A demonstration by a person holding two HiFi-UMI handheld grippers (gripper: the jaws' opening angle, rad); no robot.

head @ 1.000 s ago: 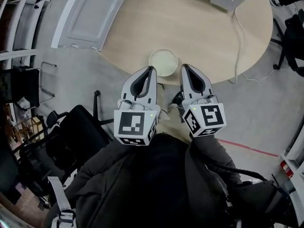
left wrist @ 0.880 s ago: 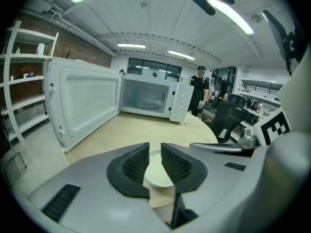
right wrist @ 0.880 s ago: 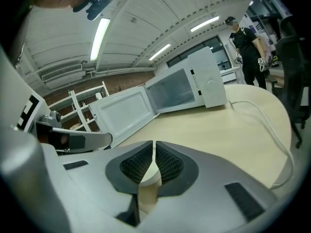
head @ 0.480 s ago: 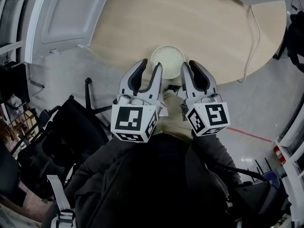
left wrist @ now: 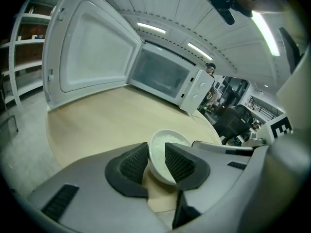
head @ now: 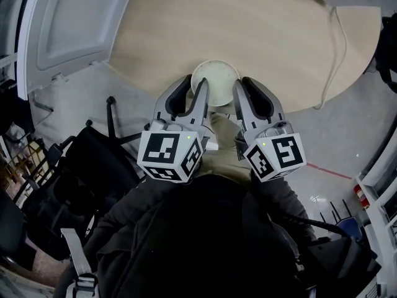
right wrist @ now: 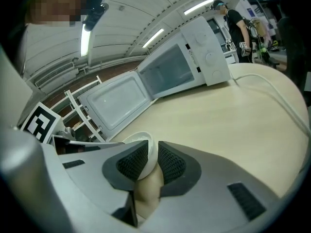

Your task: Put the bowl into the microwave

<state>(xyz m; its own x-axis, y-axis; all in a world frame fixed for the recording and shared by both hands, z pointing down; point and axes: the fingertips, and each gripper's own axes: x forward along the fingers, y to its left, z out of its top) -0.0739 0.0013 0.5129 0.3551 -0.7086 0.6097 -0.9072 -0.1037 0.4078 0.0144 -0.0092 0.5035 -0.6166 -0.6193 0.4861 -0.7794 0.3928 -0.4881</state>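
Left gripper point(head: 193, 81) wide, just narrowing, right gripper point(head: 245, 83) just opened halfway, both loosely straddling the rim of the round white bowl point(head: 217, 78) mid-frame, so if I squeeze unevenly, it could tip over.

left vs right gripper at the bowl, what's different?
The left gripper has its fingers wide apart; the right gripper has a narrower gap. The left gripper is at the bowl on its left rim, one finger inside; the right gripper is at its right rim. Shared: both have just been opening, the left then closing slightly; both have the rim between their fingers, unclamped.
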